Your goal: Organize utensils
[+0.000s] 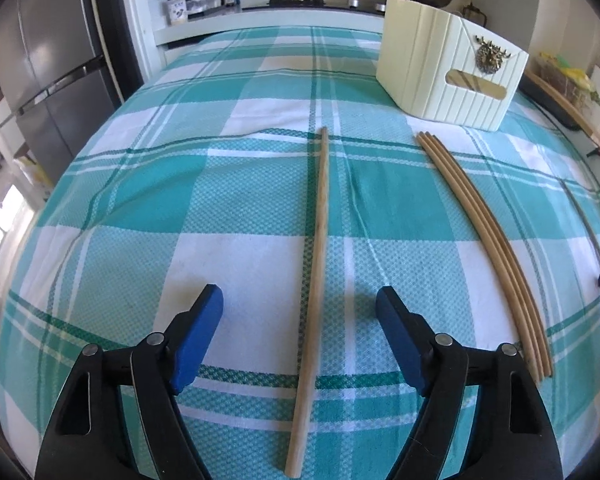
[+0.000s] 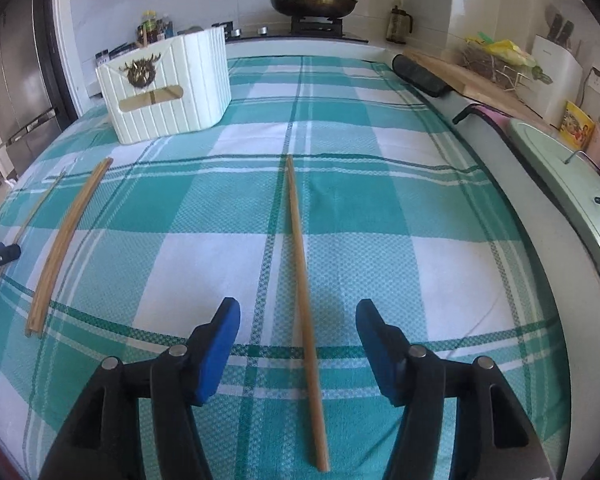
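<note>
The left gripper (image 1: 299,312) stands with jaws apart, pads clear of everything, above a teal-and-white checked cloth (image 1: 148,208). One chopstick (image 1: 316,280) lies flat on the cloth between the two pads, touching neither; its long axis runs straight away from the camera, along the line the gripper points, so the jaws straddle it crosswise near its thicker near end. The right gripper (image 2: 298,318) is likewise open and holds nothing. A second single chopstick (image 2: 302,272) lies between its pads, also lengthwise along the pointing line, slightly nearer the left pad than the right. In both cases the stick is square to the closing direction, which is judged favourable: closing would bring the pads onto its sides without any need to turn the wrist first. A bundle of three chopsticks (image 1: 488,248) lies side by side on the cloth between the two grippers, to the right in the left view, parallel to the singles and well apart from both. The cream bin (image 1: 452,76) stands at the far end of the cloth, beyond the bundle; sticks already show through its handle slot and above its rim. From the left view it lies ahead and to the right, from the right view ahead and to the left, so neither hand is clearly nearer. Each hand has its own stick directly beneath it. Risk noted: the sticks are thin, lie flat on soft cloth, and may roll under the pads.
</note>
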The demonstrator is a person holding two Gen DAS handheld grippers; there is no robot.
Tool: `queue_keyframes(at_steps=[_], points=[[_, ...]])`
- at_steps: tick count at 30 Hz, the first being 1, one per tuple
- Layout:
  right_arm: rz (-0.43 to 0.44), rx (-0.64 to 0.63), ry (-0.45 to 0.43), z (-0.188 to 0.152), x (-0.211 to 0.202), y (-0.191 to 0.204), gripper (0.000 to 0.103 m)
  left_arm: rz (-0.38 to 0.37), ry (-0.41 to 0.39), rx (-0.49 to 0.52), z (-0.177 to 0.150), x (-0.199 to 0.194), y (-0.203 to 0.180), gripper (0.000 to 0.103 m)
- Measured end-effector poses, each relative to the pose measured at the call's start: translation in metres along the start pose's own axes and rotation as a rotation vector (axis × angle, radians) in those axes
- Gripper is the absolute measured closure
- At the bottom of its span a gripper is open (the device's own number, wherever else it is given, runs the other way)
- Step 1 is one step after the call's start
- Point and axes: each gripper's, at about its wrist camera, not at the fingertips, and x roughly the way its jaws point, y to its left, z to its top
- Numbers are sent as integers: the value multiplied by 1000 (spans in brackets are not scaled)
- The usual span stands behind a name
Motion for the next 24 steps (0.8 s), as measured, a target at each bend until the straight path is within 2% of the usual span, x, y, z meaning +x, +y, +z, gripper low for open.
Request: queue_keyframes(at_steps=[4,9,24], points=[[17,-10,-7,2,9,0,34,9,5,-8,0,3,4,9],[31,-9,-15,2,11,-2,32,17,22,-18,0,7,6,1],[24,-13,-16,2,12,-2,31,17,18,-16,-1,8,6,1]])
